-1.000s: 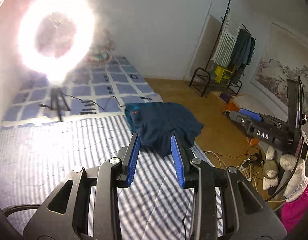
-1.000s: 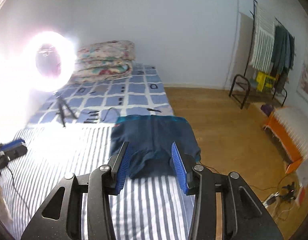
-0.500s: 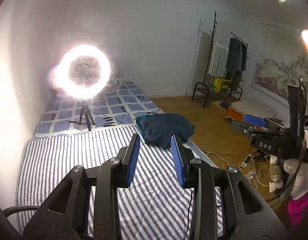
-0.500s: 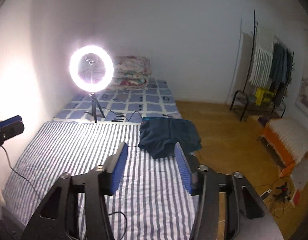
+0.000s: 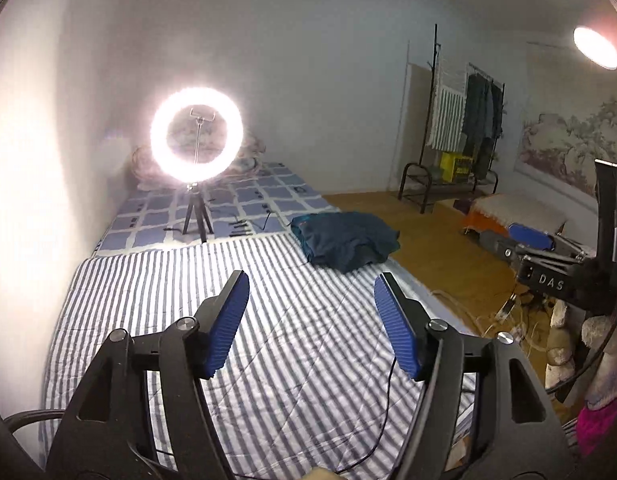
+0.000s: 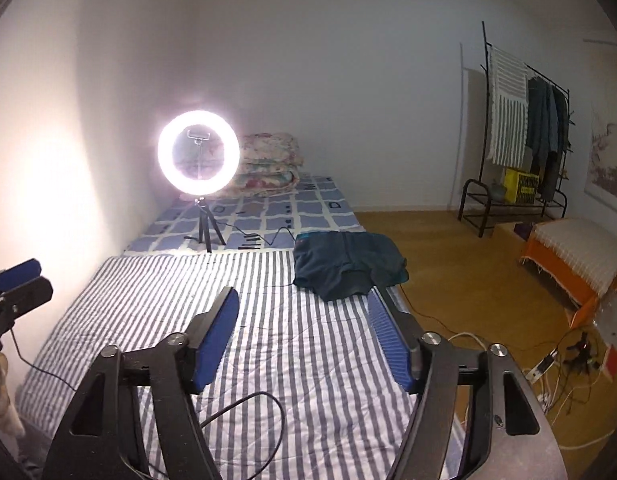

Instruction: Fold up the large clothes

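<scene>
A dark teal garment (image 5: 344, 240) lies folded in a pile at the right edge of the striped bed (image 5: 168, 292); it also shows in the right wrist view (image 6: 346, 264). My left gripper (image 5: 310, 304) is open and empty, held well above the bed and far back from the garment. My right gripper (image 6: 302, 320) is open and empty too, above the striped bed cover (image 6: 148, 300) and apart from the garment. The right gripper also shows at the right in the left wrist view (image 5: 544, 256), and the left one at the left edge of the right wrist view (image 6: 16, 284).
A lit ring light on a small tripod (image 6: 199, 160) stands on the checked blanket (image 6: 268, 212) behind the stripes. Folded quilts (image 6: 268, 164) lie at the head. A clothes rack (image 6: 524, 132) and an orange bench (image 6: 576, 252) stand on the wooden floor. Cables (image 6: 564, 364) lie on the floor.
Both grippers have pulled back and up from the garment, which now looks small and far. Both have opened wider.
</scene>
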A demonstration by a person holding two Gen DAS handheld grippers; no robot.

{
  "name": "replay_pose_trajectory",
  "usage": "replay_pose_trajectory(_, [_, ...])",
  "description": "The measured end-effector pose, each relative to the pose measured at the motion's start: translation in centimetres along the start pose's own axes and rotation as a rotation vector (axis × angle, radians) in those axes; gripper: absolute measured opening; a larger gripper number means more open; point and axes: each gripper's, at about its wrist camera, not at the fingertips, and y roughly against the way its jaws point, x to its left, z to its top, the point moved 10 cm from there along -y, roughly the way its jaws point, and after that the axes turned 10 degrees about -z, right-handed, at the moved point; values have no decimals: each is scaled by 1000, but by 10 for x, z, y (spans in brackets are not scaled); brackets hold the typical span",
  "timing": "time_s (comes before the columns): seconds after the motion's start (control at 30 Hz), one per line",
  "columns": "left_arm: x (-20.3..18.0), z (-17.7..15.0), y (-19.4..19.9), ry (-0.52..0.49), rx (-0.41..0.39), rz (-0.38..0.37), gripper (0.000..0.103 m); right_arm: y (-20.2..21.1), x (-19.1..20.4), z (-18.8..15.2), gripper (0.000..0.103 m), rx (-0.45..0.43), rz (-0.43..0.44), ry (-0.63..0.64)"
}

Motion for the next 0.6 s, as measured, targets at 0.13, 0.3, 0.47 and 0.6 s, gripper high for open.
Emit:
replay_pose_trajectory(0.13, [7, -10, -2, -5, -15, 35, 87, -7, -1, -14, 76, -1, -21, -19])
replay_pose_trajectory(0.3, [22, -19, -9, 18, -3, 53, 92, -8, 0, -25, 81, 0, -42, -9])
replay_pose_trajectory(0.47, [29, -32, -17, 20, 33, 70, 93, -11, -1, -41, 82, 24, -59, -8])
replay_pose_trajectory(0.6, [29, -39, -23, 2, 50, 81, 103, -14, 1, -50, 82, 44, -67, 15])
